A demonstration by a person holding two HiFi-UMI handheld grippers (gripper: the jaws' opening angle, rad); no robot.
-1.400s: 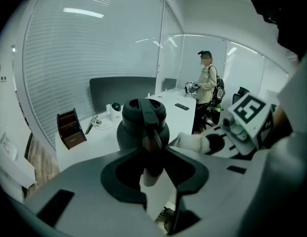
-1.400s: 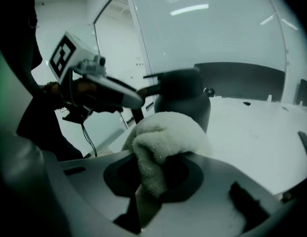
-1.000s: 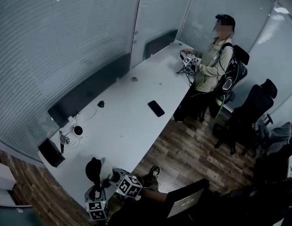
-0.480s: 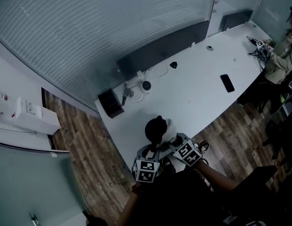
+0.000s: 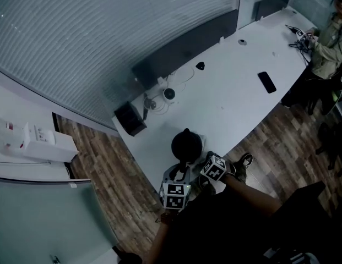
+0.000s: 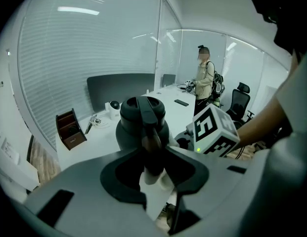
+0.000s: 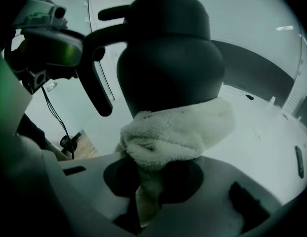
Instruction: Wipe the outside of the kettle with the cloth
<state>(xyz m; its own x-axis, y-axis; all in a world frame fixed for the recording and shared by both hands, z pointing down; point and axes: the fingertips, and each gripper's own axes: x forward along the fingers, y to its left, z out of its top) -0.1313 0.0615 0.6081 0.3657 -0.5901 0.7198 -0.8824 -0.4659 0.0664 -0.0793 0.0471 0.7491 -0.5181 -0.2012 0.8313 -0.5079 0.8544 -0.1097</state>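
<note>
Black rounded kettle [image 7: 168, 48]: your left gripper [image 6: 154, 157] clamps its handle [image 6: 146, 115] steady; your right gripper [image 7: 151, 181] pinches fluffy white cloth [image 7: 178, 130] against its side.

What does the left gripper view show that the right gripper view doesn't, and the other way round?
Only the left gripper view shows a brown desk organizer, a person standing at the table's far end, and a marker cube beside the kettle. Only the right gripper view plainly shows the white cloth, held in the right gripper and pressed against the kettle's lower body. Both show the black kettle, its handle held by the left gripper, and the white table.
</note>
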